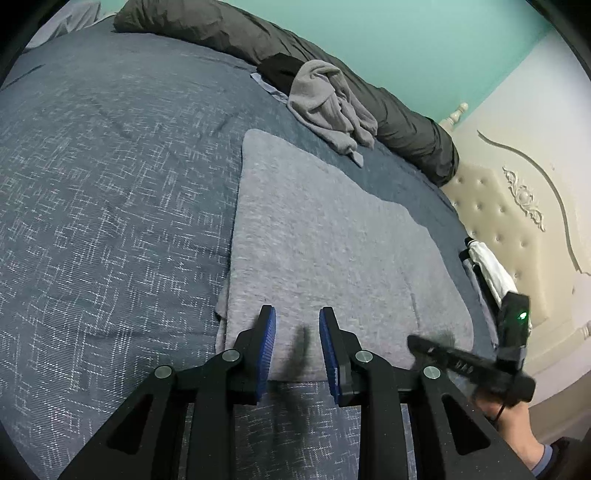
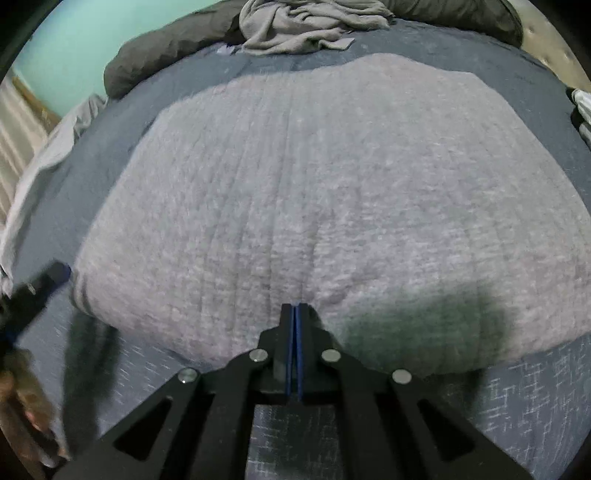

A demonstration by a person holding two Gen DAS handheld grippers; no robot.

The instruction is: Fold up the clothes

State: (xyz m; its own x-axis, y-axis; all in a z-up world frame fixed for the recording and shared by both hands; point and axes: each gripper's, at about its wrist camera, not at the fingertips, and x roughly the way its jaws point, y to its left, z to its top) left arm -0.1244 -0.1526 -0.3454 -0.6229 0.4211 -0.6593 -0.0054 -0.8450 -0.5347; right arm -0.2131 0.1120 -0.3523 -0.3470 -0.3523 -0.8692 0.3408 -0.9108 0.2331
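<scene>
Folded grey garment [image 2: 332, 192]: soft knit cloth, fuzzy, matt, faintly ribbed. Bedspread [image 1: 92, 221]: blue woven cloth, pale flecks, coarse look. Left tongs [image 1: 297, 321]: matt black plastic, ridged blue pads, dull metal pins. Headboard [image 1: 491, 210]: tufted cream upholstery, slight sheen. Dark duvet [image 1: 229, 33]: crinkled matt cloth.

Open bedspread [image 1: 103, 206]: wide bare stretch left of the folded grey garment [image 1: 325, 251], free to pass.
Far edge: crumpled grey clothes [image 1: 328, 107] against a dark rolled duvet [image 1: 258, 40] block the way.
Right side: headboard [image 1: 517, 221] and a small clothes stack [image 1: 487, 273] hem it in.
</scene>
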